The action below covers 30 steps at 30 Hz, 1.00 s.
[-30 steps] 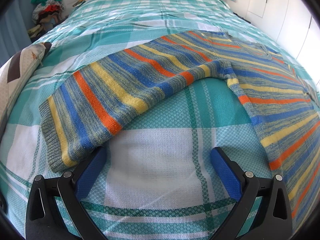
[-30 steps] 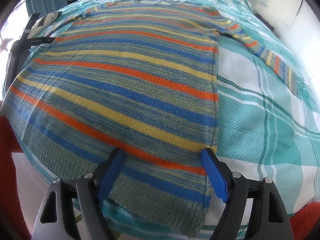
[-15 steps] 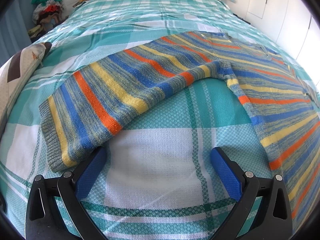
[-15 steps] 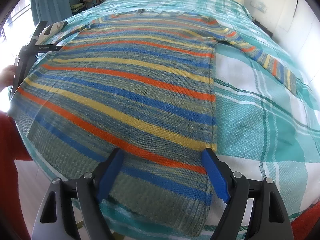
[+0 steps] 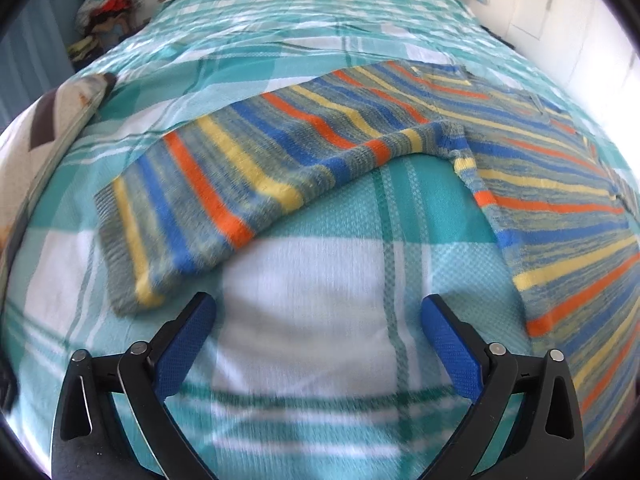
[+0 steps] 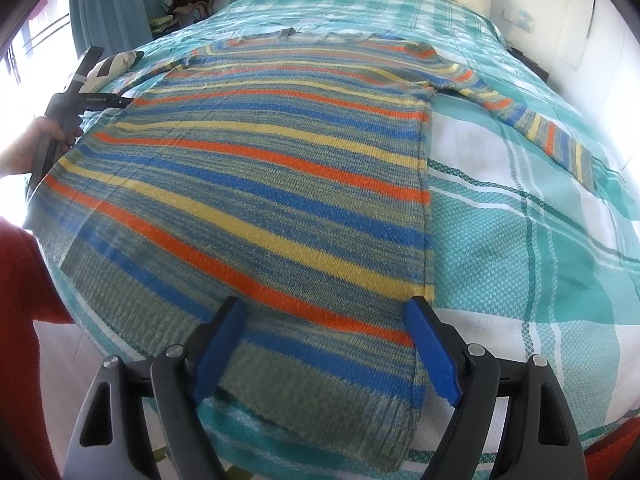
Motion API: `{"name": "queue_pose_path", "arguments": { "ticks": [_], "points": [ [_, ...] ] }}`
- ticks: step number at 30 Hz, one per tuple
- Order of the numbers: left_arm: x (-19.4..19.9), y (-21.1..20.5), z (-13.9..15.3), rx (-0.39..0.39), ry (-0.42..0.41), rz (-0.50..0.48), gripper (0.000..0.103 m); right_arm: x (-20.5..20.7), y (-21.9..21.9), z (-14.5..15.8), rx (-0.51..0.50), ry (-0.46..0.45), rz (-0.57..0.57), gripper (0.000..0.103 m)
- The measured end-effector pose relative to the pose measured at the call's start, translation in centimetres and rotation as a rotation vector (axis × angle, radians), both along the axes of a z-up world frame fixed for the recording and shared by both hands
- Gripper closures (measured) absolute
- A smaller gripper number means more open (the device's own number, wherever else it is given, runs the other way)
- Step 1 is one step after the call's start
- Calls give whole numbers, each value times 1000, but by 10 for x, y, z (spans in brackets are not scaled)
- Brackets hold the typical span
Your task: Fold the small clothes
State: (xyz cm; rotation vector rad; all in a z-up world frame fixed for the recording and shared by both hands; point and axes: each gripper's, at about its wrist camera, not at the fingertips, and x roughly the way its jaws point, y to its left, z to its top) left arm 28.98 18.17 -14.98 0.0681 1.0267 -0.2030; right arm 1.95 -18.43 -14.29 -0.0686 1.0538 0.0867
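A striped knit sweater [image 6: 256, 184] in blue, orange, yellow and grey-green lies flat on the bed. In the left wrist view its left sleeve [image 5: 224, 184] stretches out toward the cuff [image 5: 120, 248], with the body [image 5: 568, 240] at the right. My left gripper [image 5: 318, 312] is open and empty, just short of the cuff, over the bedspread. My right gripper [image 6: 324, 316] is open and empty above the sweater's lower right corner near the hem [image 6: 320, 396]. The right sleeve [image 6: 532, 120] lies out to the right. The left gripper's handle [image 6: 64, 120] shows at the far left, held by a hand.
The bed carries a teal and white checked cover [image 5: 312, 280] [image 6: 520, 264]. A patterned cushion [image 5: 48, 128] lies at the bed's left edge. A pile of clothes [image 5: 106, 4] sits beyond the bed at the far left. White wall and pillows are at the head end.
Both grippers have drawn back and risen a little, so the sweater sits further from the fingers. The left gripper's fingertip no longer overlaps the cuff. Both stay open.
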Motion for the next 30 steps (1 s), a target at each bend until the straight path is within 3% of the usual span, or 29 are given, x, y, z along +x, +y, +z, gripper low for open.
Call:
{"name": "queue_pose_path", "arguments": {
  "ticks": [3,9,13,16,20,22,24,26,30],
  "points": [
    [-39,3,34,-98,-53,55,2,-5,-7,13,9,27,6,21],
    [-136,-52,98,-125,-237,111,1,-21,-61,51,158,-133,-192,21],
    [-164,-106,86,-176,-192,73,1,-14,-113,57,365,-176,-345,21],
    [-173,-139,66,-94,-149,46,1,1,-155,57,471,-185,-408,21],
    [-182,-157,71,14,-187,62,1,32,-224,75,458,-265,-477,21],
    [-181,-157,77,9,-203,67,1,51,-268,80,456,-278,-536,21],
    [-178,-156,77,-49,-191,50,1,75,-313,76,465,-226,-614,21],
    [-178,-155,72,-80,-197,36,1,93,-344,67,528,-177,-651,31],
    [-191,-158,56,-22,-230,-2,1,123,-373,40,660,-91,-710,42]
  ]
}}
